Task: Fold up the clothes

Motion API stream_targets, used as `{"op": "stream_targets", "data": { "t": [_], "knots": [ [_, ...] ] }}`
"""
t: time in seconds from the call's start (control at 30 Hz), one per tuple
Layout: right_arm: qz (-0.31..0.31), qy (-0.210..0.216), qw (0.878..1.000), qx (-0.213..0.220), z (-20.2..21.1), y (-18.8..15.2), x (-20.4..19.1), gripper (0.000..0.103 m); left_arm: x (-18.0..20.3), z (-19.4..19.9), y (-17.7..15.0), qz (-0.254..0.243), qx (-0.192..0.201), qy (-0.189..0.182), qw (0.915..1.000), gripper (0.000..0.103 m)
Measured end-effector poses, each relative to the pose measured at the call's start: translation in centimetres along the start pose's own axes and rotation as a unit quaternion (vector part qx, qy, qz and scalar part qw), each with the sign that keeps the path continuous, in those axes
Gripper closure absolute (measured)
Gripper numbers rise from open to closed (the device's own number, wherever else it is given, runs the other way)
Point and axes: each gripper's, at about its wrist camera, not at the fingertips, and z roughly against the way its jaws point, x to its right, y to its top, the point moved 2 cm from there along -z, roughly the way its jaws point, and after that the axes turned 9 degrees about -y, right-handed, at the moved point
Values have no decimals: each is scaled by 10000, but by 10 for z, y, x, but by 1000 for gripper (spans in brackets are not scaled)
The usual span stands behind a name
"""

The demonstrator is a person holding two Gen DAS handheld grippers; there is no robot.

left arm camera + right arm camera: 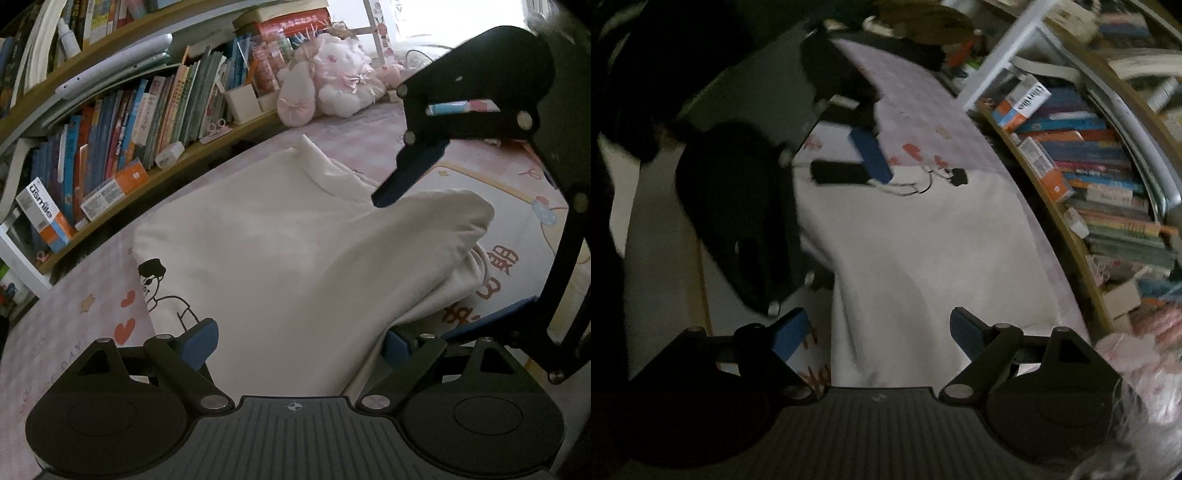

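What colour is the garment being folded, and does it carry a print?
White garment, with a black line-drawn cartoon figure; clearest in the left wrist view.

Crowded bookshelf [122, 122], pink plush toy [332, 74]

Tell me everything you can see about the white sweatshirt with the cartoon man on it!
The white, soft-looking sweatshirt lies spread on the pink patterned mat, beside the curved wooden bookshelf. A black line drawing of a man in sunglasses is printed near one edge. One side is folded over into a thick rounded hump, and a ribbed edge sticks up at the far end. The cloth runs between the open fingers of the left gripper and the right gripper, both open.
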Motion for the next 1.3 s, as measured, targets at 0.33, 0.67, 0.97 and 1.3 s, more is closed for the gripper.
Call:
{"op": "stream_targets", "data": {
  "t": [0.33, 0.67, 0.97, 1.3],
  "knots": [
    [490, -516, 9975, -26, -6, -12, -9, 87, -5, 1, -2, 84, 0, -114, 9999, 11],
    [211, -885, 9954, 292, 17, 7, 28, 94, 10, 3, -25, -862, -354, 521, 9943, 67],
    [224, -791, 9965, 146, 16, -2, 23, 94, 4, 6, -48, -1067, -517, 1037, 9875, 90],
    [511, -831, 9952, -25, 2, -26, -3, 89, 14, 9, -45, -1687, -560, 951, 9795, 97]
  ]
}}
